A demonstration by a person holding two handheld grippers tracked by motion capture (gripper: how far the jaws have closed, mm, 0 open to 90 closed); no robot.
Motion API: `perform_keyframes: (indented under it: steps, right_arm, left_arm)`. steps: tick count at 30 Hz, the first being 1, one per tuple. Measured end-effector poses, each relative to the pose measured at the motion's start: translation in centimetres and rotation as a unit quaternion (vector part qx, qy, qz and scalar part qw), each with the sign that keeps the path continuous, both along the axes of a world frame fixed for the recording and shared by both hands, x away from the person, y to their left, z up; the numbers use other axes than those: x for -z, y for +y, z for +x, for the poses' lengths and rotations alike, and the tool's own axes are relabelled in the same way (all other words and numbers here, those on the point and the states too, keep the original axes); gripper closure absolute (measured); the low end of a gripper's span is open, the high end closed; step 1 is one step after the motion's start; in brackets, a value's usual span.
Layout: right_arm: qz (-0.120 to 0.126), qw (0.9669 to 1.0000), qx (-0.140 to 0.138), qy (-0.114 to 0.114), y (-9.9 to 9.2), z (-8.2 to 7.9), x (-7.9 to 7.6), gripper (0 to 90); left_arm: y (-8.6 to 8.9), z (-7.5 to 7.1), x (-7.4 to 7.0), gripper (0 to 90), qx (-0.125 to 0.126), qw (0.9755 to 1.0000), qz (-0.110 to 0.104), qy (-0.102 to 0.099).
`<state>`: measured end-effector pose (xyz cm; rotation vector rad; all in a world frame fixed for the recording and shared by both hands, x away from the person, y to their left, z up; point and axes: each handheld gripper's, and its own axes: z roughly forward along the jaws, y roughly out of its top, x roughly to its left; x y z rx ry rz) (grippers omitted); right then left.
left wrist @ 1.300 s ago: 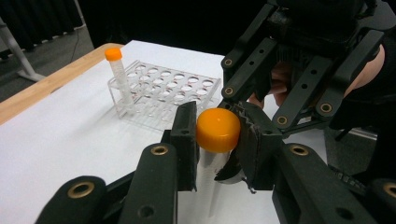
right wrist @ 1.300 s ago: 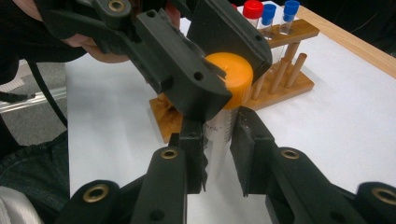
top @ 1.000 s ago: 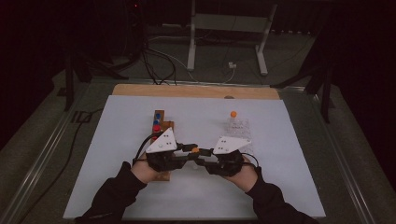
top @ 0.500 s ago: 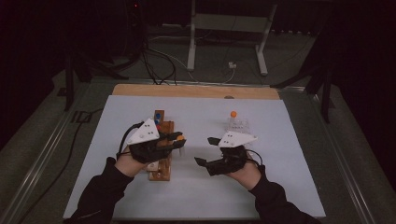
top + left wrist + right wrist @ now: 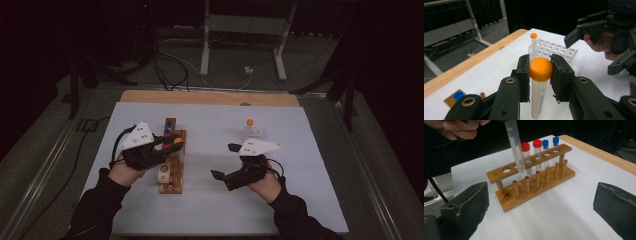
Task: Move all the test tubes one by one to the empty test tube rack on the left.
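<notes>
1. Setting: a dark room with a metal stand frame [image 5: 245, 30] behind a white worktop [image 5: 300, 200] that has a wooden strip along its far edge.
2. Left gripper [image 5: 540, 72]: it is clenched on the orange-capped tube [image 5: 539, 85], the pads pressing just below the cap. In the high view this gripper [image 5: 167, 145] hangs over the wooden rack [image 5: 172, 170] at about 9 o'clock from the worktop's centre.
3. Tube position: the right gripper view shows the tube [image 5: 516, 147] tilted, with its rounded tip over the rack's [image 5: 534, 182] top bar, between an empty hole and the nearest red-capped tube [image 5: 526, 155].
4. Right gripper [image 5: 232, 162]: it is released, with nothing between the jaws, which have just been opening. It sits at about 4 o'clock, well apart from the rack.
5. Step in hand, as judged: seat the tube in a free hole.
6. Method: bring the tube upright first, centre its tip over the empty hole, then lower it straight.
7. Caution: keep the tip clear of the red-capped tube; a tilted entry may jam on the bar or shift the rack.
8. Also present: a clear plastic rack [image 5: 554, 48] with one small orange-capped tube [image 5: 533, 41], at about 1 o'clock.
</notes>
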<state>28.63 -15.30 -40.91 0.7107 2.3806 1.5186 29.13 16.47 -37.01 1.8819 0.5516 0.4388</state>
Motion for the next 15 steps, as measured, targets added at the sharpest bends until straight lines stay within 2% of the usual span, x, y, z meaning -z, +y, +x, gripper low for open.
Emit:
perform_keyframes:
  steps: [5,15]
  right_arm:
    - [0.002,0.9999,0.008,-0.012,-0.1,-0.1,-0.1,0.4]
    - [-0.001,0.9999,0.005,-0.012,-0.1,-0.1,-0.1,0.4]
  left_arm:
    - [1.1,0.0,-0.2,71.5,-0.016,0.9999,-0.003,-0.001]
    - [2.8,0.0,0.1,71.5,-0.042,0.9991,0.002,0.000]
